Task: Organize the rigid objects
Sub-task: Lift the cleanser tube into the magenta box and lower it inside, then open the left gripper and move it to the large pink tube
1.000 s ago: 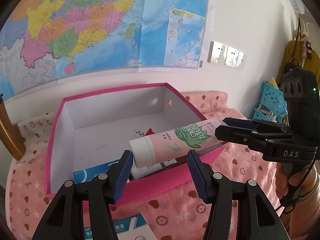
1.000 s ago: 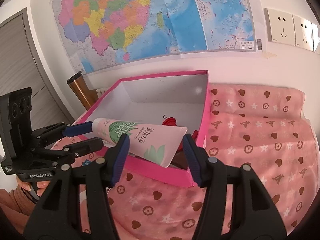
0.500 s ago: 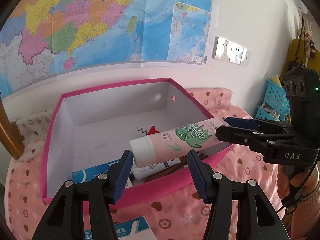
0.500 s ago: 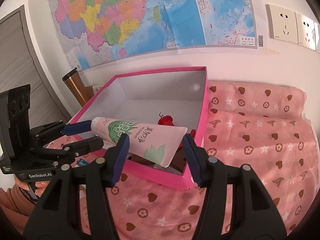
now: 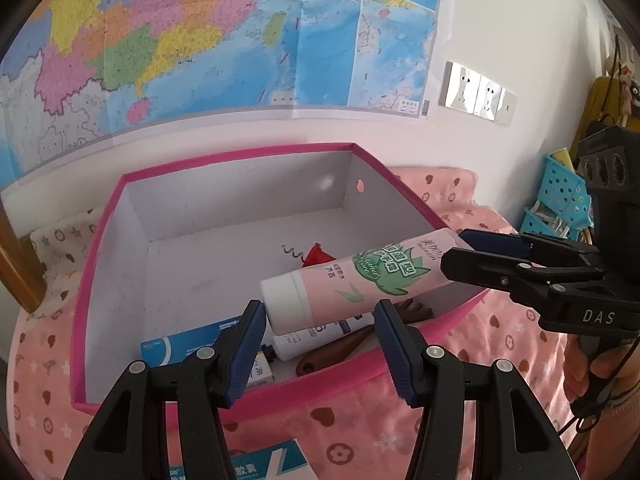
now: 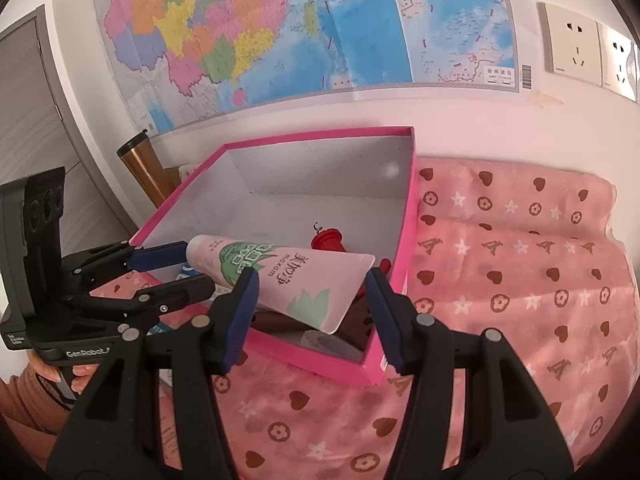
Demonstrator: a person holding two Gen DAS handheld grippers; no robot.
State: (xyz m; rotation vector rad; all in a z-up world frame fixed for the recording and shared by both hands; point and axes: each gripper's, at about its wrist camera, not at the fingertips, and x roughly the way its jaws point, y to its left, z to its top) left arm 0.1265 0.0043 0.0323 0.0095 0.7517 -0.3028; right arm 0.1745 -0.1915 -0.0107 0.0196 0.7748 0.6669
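A pink tube with a white cap and green leaf print (image 5: 352, 280) hangs over the near part of the pink box (image 5: 240, 156). My right gripper (image 5: 456, 254) is shut on its flat crimped end; in the right wrist view the tube (image 6: 280, 280) sits between its fingers (image 6: 310, 304). My left gripper (image 5: 320, 344) is open, its pads on either side of the tube's cap end, not pressing it; it also shows in the right wrist view (image 6: 188, 268). The box (image 6: 408, 216) holds a blue carton (image 5: 188, 344), a white bottle (image 5: 320, 332), a brown wooden item (image 5: 340, 352) and a red corkscrew (image 5: 316, 254).
The box stands on a pink patterned cloth (image 6: 520, 280) against a wall with a map (image 5: 200, 40) and sockets (image 5: 476, 92). A copper flask (image 6: 144, 168) stands left of the box. A blue-white carton (image 5: 256, 464) lies on the cloth below my left gripper. A turquoise basket (image 5: 560, 196) is at the right.
Both grippers have moved forward and up over the box with the tube; more of the box's inside shows. The grips are unchanged.
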